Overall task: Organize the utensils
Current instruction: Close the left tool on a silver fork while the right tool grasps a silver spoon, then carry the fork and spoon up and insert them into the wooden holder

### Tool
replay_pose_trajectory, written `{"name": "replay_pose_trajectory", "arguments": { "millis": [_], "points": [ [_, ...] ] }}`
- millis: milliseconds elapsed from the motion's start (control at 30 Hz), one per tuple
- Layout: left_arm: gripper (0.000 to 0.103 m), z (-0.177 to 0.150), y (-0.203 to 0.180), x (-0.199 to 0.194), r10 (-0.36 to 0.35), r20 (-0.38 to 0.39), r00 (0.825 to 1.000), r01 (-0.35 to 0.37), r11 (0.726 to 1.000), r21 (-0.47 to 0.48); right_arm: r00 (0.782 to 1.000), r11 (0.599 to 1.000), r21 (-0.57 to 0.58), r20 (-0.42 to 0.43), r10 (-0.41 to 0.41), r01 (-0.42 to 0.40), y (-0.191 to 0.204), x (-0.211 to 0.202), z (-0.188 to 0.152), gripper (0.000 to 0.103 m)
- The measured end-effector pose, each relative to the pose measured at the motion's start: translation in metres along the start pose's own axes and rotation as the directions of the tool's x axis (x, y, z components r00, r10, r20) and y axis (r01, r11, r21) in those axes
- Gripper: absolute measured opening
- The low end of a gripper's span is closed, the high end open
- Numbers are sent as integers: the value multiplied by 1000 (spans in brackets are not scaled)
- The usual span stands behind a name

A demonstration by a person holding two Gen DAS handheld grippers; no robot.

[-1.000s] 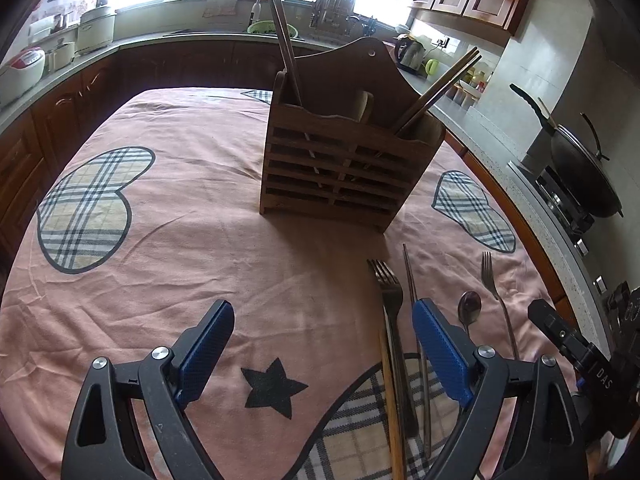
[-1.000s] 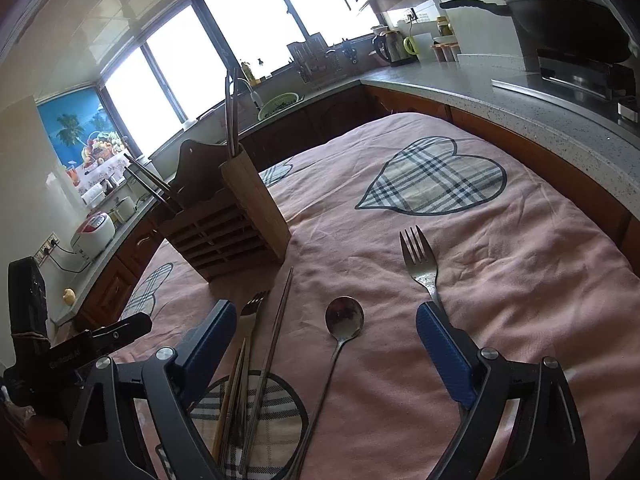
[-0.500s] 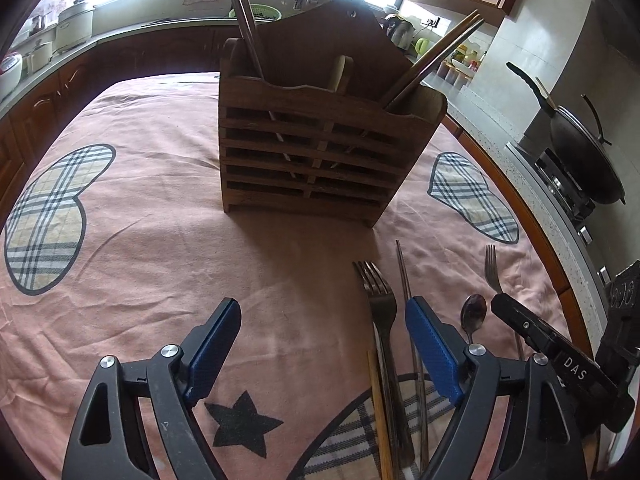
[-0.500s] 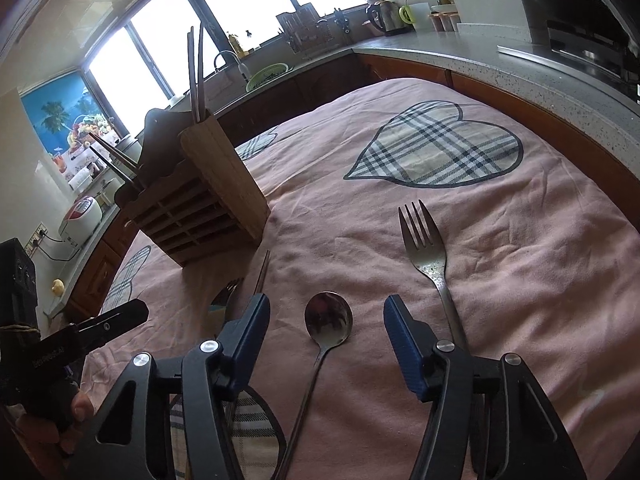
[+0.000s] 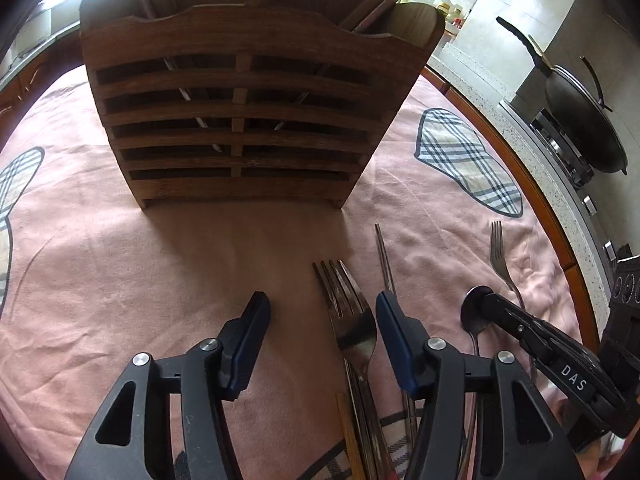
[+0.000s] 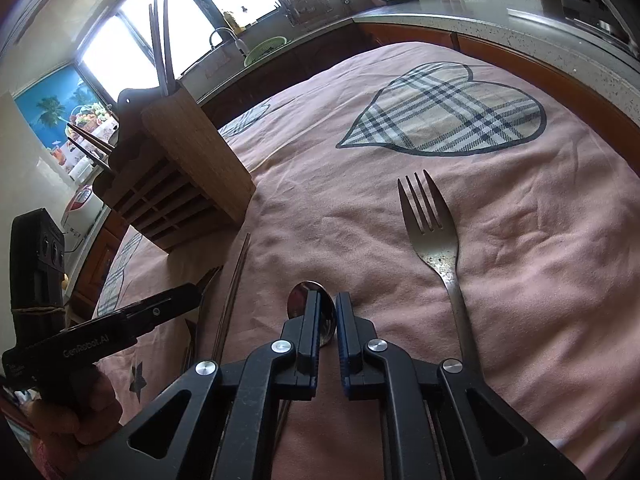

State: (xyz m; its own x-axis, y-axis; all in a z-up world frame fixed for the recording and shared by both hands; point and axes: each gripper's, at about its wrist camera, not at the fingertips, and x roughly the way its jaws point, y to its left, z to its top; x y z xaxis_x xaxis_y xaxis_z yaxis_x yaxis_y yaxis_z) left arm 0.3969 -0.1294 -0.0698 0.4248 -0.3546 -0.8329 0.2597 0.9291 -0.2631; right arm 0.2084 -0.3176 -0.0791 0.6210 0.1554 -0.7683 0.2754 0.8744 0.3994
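I'm on the pick-up step, both hands at once. My right gripper [image 6: 328, 316] has just been closing and now pinches the spoon [image 6: 298, 300] at its neck, the bowl poking out ahead of my fingertips. My left gripper [image 5: 320, 312], half spread, has just been narrowing around the fork [image 5: 352, 320] lying between its pads, not yet squeezing it. Next: finish that pinch, lift both, and carry them to the wooden holder [image 5: 240, 120] straight ahead.

Table under pink heart-patched cloth [image 5: 120, 280], wooden utensil holder [image 5: 240, 120], two forks [image 5: 352, 320] [image 6: 432, 232], spoon [image 6: 300, 304], metal chopsticks [image 5: 384, 256] lying on it
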Motion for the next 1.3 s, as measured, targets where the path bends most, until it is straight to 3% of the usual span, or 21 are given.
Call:
{"name": "replay_pose_trajectory", "arguments": {
  "millis": [133,267,500,933,1300],
  "points": [
    [26,3,-6,5,-57,-14,998,57,998,0,1000,1000,11,11,-7,7,-4,-4,1,4],
    [25,0,-12,4,-42,-4,999,42,999,32,1000,1000,17,24,-11,10,-6,-8,2,3],
    [24,-9,-7,-20,-74,33,997,74,997,3,998,1000,20,56,-14,13,-6,-23,3,3],
    [22,-42,15,-121,-107,182,977,114,993,-28,991,999,-47,128,31,-25,26,-55,6,3],
    [20,-68,33,-191,-105,275,956,120,992,-37,979,992,-122,205,20,6,55,-83,4,3]
  ]
}}
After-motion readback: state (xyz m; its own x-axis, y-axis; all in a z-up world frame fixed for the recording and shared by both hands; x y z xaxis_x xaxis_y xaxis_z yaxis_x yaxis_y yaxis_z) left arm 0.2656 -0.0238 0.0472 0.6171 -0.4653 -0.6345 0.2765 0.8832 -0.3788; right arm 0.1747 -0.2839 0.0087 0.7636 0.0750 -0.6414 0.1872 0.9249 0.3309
